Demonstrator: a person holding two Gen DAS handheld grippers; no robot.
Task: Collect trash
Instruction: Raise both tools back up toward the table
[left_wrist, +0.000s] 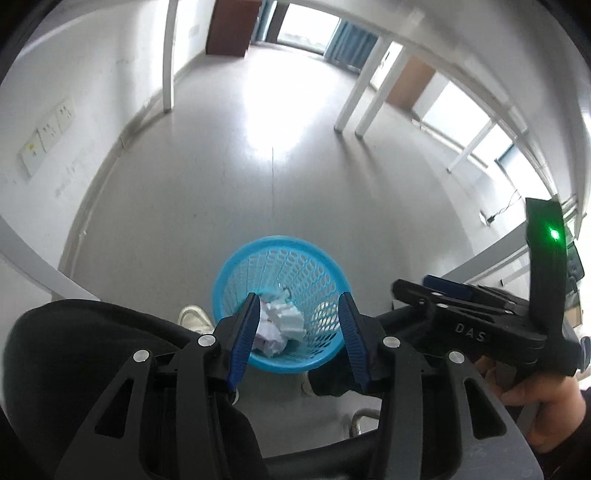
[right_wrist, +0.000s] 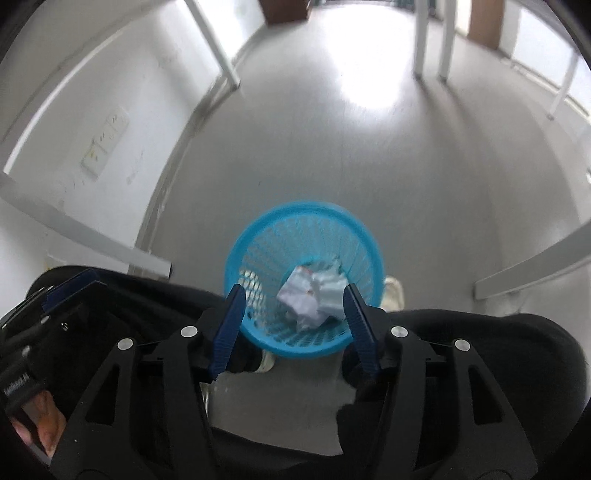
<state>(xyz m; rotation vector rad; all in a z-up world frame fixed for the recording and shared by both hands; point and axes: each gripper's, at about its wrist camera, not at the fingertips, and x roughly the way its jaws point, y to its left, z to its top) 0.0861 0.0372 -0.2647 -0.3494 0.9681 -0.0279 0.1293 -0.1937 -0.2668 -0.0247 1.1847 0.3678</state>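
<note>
Left gripper (left_wrist: 301, 332), right gripper (right_wrist: 295, 325) both agape, empty; blue basket (left_wrist: 236, 266) upright, mouth up, crumpled paper (left_wrist: 279, 325) inside.

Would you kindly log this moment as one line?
left tool: open, empty | right tool: open, empty | crumpled white paper: inside blue plastic mesh basket | basket: on floor

The right gripper (right_wrist: 295, 328) hangs above a blue mesh basket (right_wrist: 258, 236) standing on the grey floor (right_wrist: 369, 155), its blue-padded jaws spread wide with nothing between them. Crumpled white paper (right_wrist: 314, 295) lies inside the basket. The picture is slightly blurred.
</note>
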